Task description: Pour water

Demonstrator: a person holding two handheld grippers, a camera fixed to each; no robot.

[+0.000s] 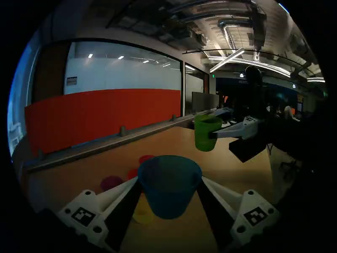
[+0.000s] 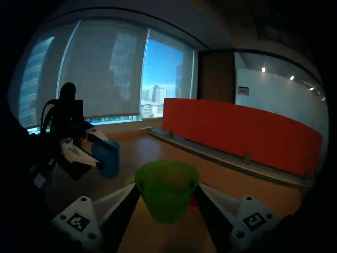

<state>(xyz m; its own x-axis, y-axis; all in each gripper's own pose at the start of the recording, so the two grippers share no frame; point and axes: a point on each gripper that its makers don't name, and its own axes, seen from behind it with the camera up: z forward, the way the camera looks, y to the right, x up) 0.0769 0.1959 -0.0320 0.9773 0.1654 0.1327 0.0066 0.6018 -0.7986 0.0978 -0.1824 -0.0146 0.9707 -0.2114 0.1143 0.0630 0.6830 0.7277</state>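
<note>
Left: our left claw squeezes the blue cup with both fingers, up above the tabletop.
Right: our right claw squeezes the green cup too, ahead of the left claw and off to its right.
Water: we cannot see any inside either cup.
Spill risk: the cups are apart, so tipping now would splash the tabletop.
Bump risk: a pink cup and a yellow cup sit below the left claw, and going low could knock them.
Slip risk: a loose squeeze could drop a tilted cup.
</note>
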